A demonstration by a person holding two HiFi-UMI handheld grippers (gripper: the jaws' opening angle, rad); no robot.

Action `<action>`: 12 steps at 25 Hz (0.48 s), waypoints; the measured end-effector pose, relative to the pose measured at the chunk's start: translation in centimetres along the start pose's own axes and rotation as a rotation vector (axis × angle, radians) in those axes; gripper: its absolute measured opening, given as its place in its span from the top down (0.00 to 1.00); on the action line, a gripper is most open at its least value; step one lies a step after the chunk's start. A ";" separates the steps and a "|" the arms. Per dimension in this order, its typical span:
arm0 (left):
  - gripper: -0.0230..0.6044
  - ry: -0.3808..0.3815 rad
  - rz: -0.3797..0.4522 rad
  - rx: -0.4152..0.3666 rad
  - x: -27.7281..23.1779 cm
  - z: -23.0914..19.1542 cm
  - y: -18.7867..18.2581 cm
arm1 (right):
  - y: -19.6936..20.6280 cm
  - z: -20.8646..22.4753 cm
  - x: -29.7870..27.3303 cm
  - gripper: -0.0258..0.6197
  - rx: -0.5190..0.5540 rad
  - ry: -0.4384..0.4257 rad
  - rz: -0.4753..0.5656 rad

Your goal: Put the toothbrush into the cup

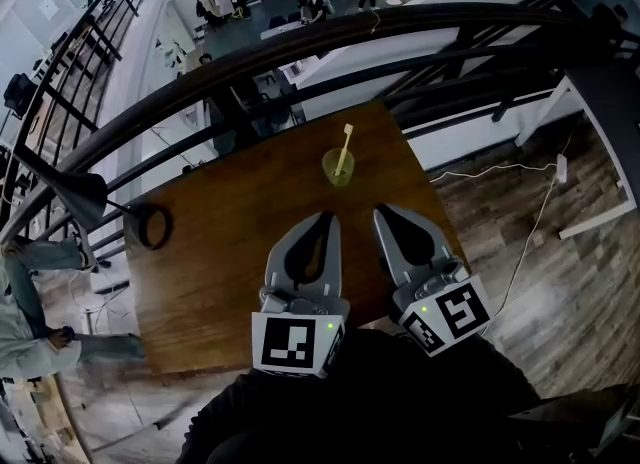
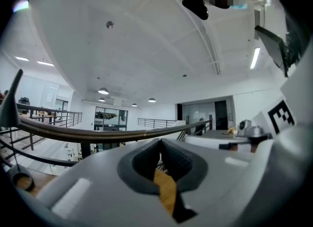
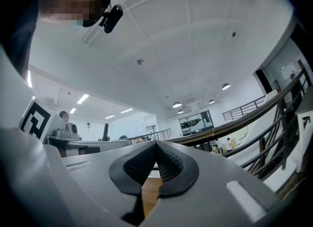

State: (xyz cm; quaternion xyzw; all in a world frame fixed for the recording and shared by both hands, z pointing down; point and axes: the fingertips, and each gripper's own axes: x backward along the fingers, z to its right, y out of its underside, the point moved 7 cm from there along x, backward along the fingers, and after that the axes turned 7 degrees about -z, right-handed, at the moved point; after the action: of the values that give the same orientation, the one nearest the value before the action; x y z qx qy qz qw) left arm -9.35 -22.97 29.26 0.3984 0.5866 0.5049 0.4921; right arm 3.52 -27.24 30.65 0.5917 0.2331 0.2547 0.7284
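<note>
A translucent green cup (image 1: 337, 169) stands on the brown wooden table (image 1: 230, 242), near its far edge. The pale yellow toothbrush (image 1: 345, 145) stands upright inside the cup, head up. My left gripper (image 1: 328, 218) hangs over the table just short of the cup, jaws shut and empty. My right gripper (image 1: 382, 210) is beside it to the right, also shut with nothing in it. Neither touches the cup. In the left gripper view the gripper (image 2: 159, 142) points level over the railing, as does the right gripper (image 3: 155, 144) in its own view; the cup shows in neither.
A black ring-shaped object (image 1: 152, 226) lies at the table's left side. A dark curved railing (image 1: 300, 47) runs just behind the table, with a drop to a lower floor beyond. A person (image 1: 25, 302) stands at the left. A white cable (image 1: 530, 232) lies on the wooden floor at right.
</note>
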 end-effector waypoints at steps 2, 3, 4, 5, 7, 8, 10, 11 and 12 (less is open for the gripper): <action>0.95 0.008 0.000 0.000 -0.1 0.3 -0.2 | -0.1 0.2 0.1 0.96 -0.003 0.001 0.004; 0.95 0.012 -0.002 0.003 -0.2 0.4 -0.4 | -0.2 0.3 0.1 0.96 -0.004 0.002 0.007; 0.95 0.014 -0.003 0.003 -0.2 0.5 -0.5 | -0.3 0.4 0.0 0.96 -0.005 0.002 0.010; 0.95 0.013 0.000 -0.001 -0.4 0.6 -0.6 | -0.4 0.5 0.0 0.96 -0.006 0.001 0.012; 0.95 0.009 0.002 -0.008 -0.6 0.5 -0.5 | -0.3 0.7 -0.1 0.96 -0.009 -0.001 0.013; 0.95 0.008 0.000 -0.010 -0.7 0.5 -0.4 | -0.2 0.8 -0.2 0.96 -0.012 -0.002 0.011; 0.95 0.006 -0.005 -0.012 -1.0 0.5 -0.1 | 0.0 1.1 -0.2 0.96 -0.019 -0.002 0.007; 0.95 0.006 -0.007 -0.011 -1.1 0.5 0.0 | 0.1 1.2 -0.3 0.96 -0.022 -0.002 0.007; 0.95 0.006 -0.010 -0.010 -1.2 0.5 0.0 | 0.1 1.3 -0.4 0.96 -0.025 -0.003 0.007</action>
State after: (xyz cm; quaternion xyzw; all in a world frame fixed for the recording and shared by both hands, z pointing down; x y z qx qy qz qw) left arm -8.65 -24.00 29.46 0.3916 0.5873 0.5067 0.4950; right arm 3.99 -28.47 31.03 0.5836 0.2269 0.2594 0.7353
